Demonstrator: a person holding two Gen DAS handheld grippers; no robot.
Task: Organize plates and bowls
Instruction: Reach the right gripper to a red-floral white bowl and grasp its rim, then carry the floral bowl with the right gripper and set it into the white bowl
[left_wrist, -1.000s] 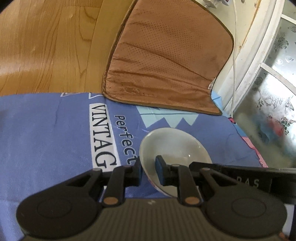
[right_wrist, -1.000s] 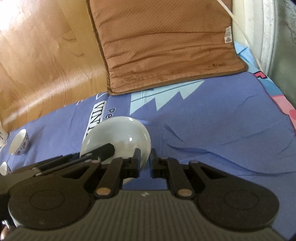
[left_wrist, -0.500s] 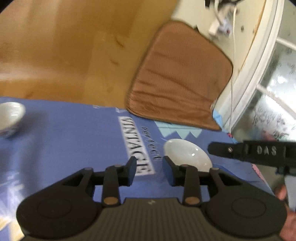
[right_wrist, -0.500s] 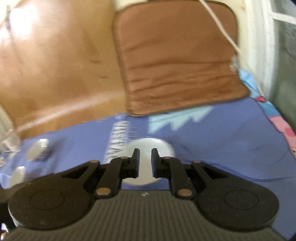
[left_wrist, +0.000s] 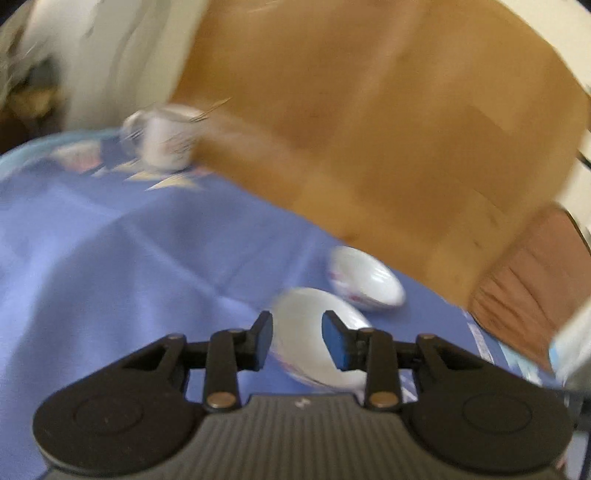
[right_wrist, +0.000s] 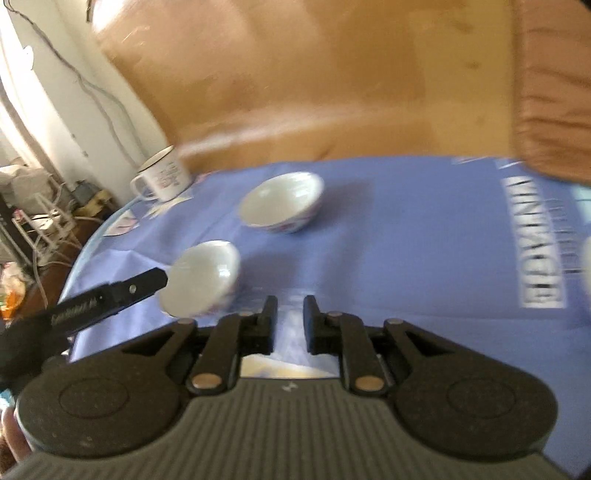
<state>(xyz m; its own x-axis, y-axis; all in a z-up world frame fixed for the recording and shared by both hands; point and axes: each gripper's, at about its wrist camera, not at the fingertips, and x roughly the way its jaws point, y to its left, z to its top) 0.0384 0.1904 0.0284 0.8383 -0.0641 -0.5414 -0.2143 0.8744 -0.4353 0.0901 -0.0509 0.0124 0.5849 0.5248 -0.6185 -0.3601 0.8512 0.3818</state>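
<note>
Two small white bowls with red-blue patterns sit on the blue cloth. In the left wrist view my left gripper is open with the near bowl just beyond its fingertips; the far bowl lies behind it. In the right wrist view the near bowl sits at the tip of the left gripper's finger, and the far bowl stands behind. My right gripper is empty, its jaws a narrow gap apart, above the cloth. Both views are blurred.
A white enamel mug stands at the cloth's far left corner, also in the left wrist view. A brown cushion lies to the right on the wooden floor. Cables and clutter sit left of the cloth.
Both grippers swung left, away from the white plate by the cushion. The two small bowls and the mug have come into view. The left gripper opened off the plate.
</note>
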